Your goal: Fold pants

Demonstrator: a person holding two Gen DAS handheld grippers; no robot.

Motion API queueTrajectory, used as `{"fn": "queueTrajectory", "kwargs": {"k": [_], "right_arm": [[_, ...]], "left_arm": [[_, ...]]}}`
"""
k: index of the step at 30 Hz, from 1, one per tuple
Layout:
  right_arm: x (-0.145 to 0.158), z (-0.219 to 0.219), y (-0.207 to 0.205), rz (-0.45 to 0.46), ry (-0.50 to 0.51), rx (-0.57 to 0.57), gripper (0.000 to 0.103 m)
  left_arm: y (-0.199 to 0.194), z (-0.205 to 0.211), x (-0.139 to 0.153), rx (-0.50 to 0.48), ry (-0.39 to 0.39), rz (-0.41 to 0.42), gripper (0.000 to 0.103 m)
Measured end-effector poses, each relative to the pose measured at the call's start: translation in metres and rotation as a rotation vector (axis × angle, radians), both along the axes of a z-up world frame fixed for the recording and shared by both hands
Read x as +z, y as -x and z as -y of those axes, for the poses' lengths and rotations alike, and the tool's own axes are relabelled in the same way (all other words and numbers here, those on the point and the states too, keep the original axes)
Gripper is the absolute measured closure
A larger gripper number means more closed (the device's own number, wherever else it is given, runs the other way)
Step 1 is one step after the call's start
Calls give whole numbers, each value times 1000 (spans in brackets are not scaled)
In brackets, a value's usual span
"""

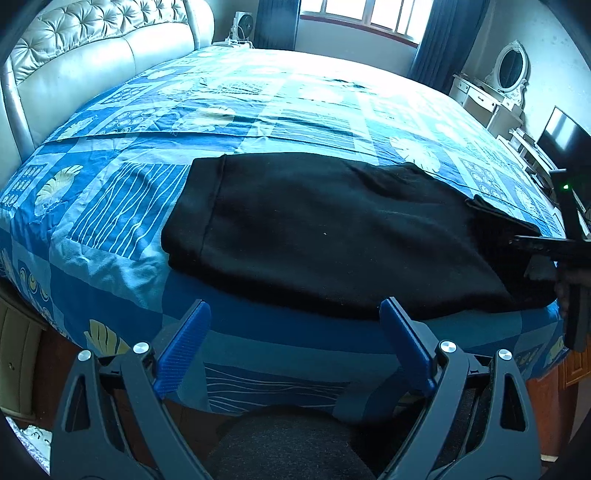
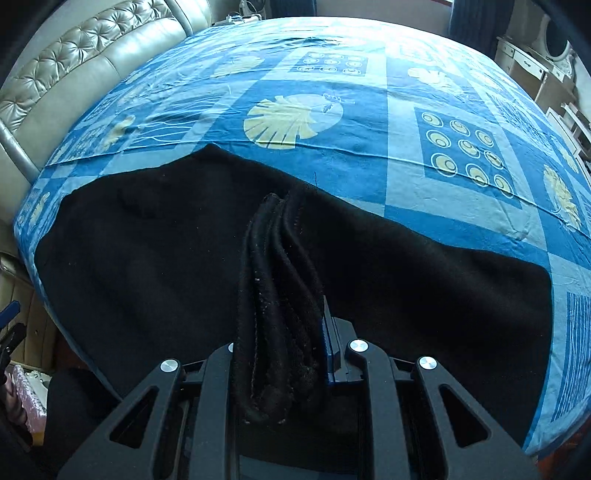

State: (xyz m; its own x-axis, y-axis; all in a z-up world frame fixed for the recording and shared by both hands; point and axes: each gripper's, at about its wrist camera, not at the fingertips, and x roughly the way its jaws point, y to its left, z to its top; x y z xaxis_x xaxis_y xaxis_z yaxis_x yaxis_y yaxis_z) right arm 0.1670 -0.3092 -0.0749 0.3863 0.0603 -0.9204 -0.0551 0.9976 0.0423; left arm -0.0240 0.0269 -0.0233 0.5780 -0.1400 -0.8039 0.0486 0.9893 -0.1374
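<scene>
Black pants point(image 1: 325, 229) lie flat on the blue patterned bed near its front edge, waistband end at the left. My left gripper point(image 1: 295, 321) is open and empty, hovering just in front of the bed edge below the pants' near side. My right gripper point(image 2: 284, 321) is shut on a bunched stack of the pants' hems point(image 2: 277, 295), held a little above the rest of the pants point(image 2: 147, 251). In the left wrist view the right gripper point(image 1: 532, 243) shows at the far right, at the pants' right end.
The bed point(image 1: 258, 92) has a padded cream headboard point(image 1: 92, 55) at the left. A white dresser with oval mirror point(image 1: 495, 92) and a dark screen point(image 1: 565, 136) stand at the right. A window with dark curtains point(image 1: 369, 18) is behind.
</scene>
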Motion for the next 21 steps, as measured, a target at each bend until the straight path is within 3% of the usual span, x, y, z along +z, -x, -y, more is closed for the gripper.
{"fn": "queueTrajectory", "kwargs": {"k": [8,13,15,21], "right_arm": [[-5,-8,5,-1,-108,-24,63],[-5,-13,12,-30,-282,-15,60],[-7,-15,15,-32,-312,-23,53],[-22,-11,27,-42,-442,-84,52]], "left_arm": [[-1,-1,0,6,7,-6,10],[-1,-2,-1,5,5,-3,10],[-1,-2,-1,7,6,-4,10],[-3,-6,-1,17,12,-7,10]]}}
